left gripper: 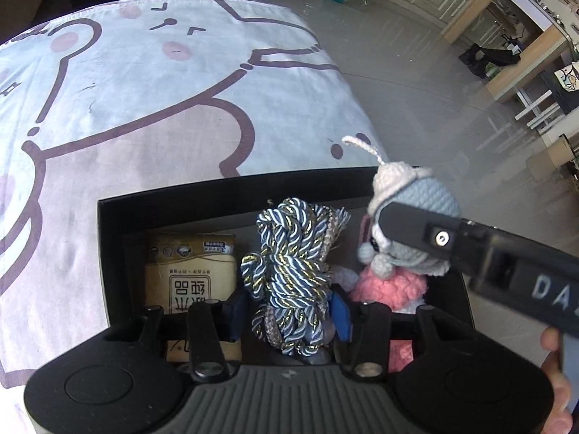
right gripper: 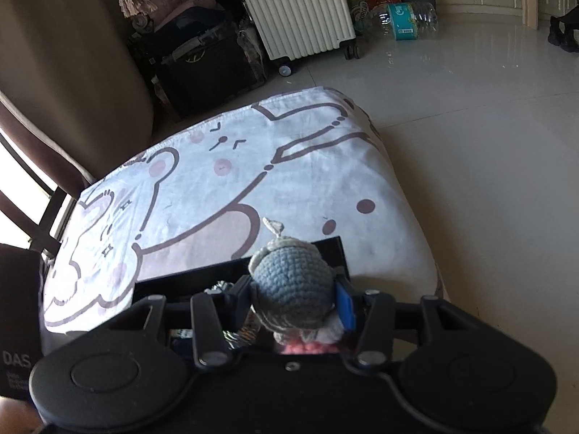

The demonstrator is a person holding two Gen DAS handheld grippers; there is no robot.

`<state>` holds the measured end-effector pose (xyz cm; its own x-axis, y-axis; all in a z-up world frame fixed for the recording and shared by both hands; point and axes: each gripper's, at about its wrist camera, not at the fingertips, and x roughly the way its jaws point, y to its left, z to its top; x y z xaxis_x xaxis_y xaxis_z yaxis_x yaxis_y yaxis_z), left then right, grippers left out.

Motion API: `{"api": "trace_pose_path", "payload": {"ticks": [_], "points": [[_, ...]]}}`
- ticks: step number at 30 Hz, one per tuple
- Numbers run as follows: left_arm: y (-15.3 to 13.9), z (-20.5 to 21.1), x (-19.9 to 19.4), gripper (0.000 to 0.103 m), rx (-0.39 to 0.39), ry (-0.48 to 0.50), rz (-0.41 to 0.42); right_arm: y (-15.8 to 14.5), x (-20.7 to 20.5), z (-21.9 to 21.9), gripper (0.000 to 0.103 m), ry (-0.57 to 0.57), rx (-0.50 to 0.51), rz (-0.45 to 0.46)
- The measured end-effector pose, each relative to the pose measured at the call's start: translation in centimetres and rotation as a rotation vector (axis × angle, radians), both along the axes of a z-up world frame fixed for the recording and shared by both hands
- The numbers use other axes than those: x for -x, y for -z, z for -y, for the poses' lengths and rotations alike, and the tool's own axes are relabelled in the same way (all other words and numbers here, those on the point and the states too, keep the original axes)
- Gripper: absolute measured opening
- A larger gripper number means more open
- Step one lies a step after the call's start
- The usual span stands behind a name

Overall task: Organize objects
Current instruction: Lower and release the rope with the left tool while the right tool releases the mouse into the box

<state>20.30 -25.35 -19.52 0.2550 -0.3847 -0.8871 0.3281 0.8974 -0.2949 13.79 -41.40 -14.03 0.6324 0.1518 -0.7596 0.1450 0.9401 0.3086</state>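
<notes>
A black box point(left gripper: 108, 238) sits on a cartoon-print cloth at the near edge. My left gripper point(left gripper: 289, 311) is shut on a bundle of blue, white and gold twisted cord point(left gripper: 289, 253) inside the box. My right gripper point(right gripper: 293, 307) is shut on the blue-grey head of a crochet doll point(right gripper: 291, 285) with a pink body point(left gripper: 391, 285), held over the box's right side point(right gripper: 336, 249). The right gripper's finger point(left gripper: 416, 228) crosses the doll in the left wrist view. A tan tissue pack point(left gripper: 190, 267) lies in the box's left part.
The cloth point(left gripper: 144, 90) covers a raised surface that drops to a shiny tiled floor point(right gripper: 470, 144) on the right. A white suitcase point(right gripper: 300, 7), water bottles point(right gripper: 405, 18) and dark bags point(right gripper: 202, 50) stand beyond the far edge. Wooden furniture point(left gripper: 524, 58) stands far right.
</notes>
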Motion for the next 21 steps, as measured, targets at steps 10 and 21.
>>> {"api": "trace_pose_path", "payload": {"ticks": [10,21], "points": [[-1.0,-0.3,0.8,0.062,0.036,0.014,-0.003,-0.1,-0.5,-0.9,0.057,-0.059,0.056,-0.028],[-2.9,-1.4,1.3,0.06,0.005,0.015,0.058,-3.1,-0.1,-1.6,0.02,-0.095,0.1,0.046]]}}
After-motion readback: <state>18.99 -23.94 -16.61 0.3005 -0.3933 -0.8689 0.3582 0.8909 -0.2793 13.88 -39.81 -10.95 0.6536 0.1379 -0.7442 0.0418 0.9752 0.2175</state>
